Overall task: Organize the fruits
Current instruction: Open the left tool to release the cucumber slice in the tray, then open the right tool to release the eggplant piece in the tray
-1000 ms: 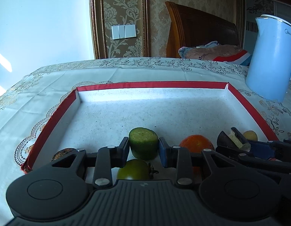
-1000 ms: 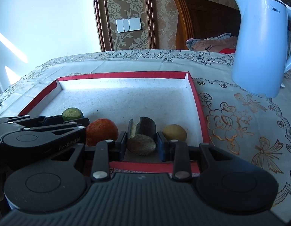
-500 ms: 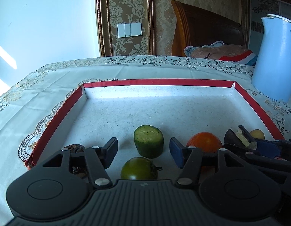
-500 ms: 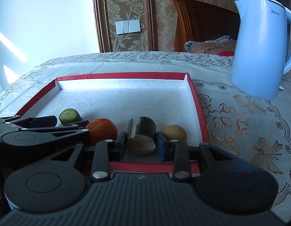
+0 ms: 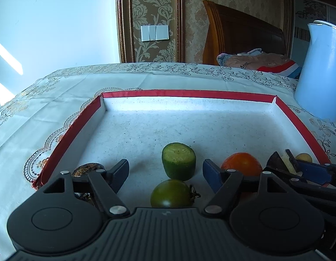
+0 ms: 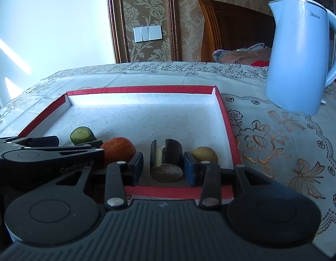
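Observation:
A shallow tray with a red rim (image 5: 185, 93) holds the fruit. My left gripper (image 5: 165, 170) is open and its jaws are still opening. The cut cucumber piece (image 5: 178, 163) stands upright between them, untouched, with a green tomato (image 5: 171, 193) just in front of it. An orange tomato (image 5: 241, 163) lies to the right. My right gripper (image 6: 163, 162) is opening around a brown round fruit (image 6: 166, 173) that rests on the tray floor, with a gap at the left pad. Behind that fruit stands a dark cut piece (image 6: 166, 153), and a small yellow fruit (image 6: 204, 154) lies to its right.
A light blue kettle (image 6: 298, 65) stands on the flowered tablecloth (image 6: 265, 141) to the right of the tray. A dark brown item (image 5: 87, 167) sits in the tray's near left corner. A wooden chair (image 5: 239, 37) with a bundle of cloth is behind the table.
The left jaws let go of the cucumber piece and spread wide; it stays standing in the tray. The right jaws have parted slightly from the brown fruit. Neither hand has moved.

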`<action>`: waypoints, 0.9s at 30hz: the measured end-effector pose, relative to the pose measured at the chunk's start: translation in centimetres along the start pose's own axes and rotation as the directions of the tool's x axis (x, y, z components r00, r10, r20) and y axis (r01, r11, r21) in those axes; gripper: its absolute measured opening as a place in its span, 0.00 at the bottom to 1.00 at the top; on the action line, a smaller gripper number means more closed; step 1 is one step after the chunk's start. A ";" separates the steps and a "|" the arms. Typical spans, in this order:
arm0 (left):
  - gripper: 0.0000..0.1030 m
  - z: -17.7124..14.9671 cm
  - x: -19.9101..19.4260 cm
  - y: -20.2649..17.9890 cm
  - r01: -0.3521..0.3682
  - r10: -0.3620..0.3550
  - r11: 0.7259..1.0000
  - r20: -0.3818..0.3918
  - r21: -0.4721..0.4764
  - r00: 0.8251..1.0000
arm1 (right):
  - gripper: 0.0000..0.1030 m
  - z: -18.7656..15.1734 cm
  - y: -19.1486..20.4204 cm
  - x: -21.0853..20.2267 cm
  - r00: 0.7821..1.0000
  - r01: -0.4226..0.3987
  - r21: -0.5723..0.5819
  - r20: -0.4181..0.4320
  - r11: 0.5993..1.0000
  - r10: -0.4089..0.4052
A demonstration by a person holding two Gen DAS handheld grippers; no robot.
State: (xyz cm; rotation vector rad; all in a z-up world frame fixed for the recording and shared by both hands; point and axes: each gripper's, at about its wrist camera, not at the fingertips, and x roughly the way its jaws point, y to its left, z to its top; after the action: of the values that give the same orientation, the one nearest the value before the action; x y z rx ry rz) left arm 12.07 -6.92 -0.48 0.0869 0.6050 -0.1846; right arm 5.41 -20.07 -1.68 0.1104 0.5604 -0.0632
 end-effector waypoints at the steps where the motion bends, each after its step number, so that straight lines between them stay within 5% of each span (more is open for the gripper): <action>1: 0.72 0.0 0.0 0.0 -0.002 0.002 1.000 0.001 0.003 1.000 | 0.37 0.0 0.0 0.0 1.000 -0.001 0.001 0.000 1.000 0.001; 18: 0.77 -0.6 -3.1 0.5 0.010 -0.010 1.000 0.094 0.003 0.996 | 0.45 -0.2 -1.1 -2.0 0.999 -0.022 0.059 0.050 0.998 0.019; 27: 0.81 -2.0 -8.6 3.2 0.016 -0.019 1.000 0.242 0.011 0.970 | 0.52 -1.1 -1.7 -4.3 0.994 -0.051 0.087 0.098 0.995 0.043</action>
State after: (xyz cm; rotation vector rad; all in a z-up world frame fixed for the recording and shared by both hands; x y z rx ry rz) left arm 4.65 -2.30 2.84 0.0664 0.3610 -0.2114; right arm 1.08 -21.46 -0.47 0.2065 0.4590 -0.0473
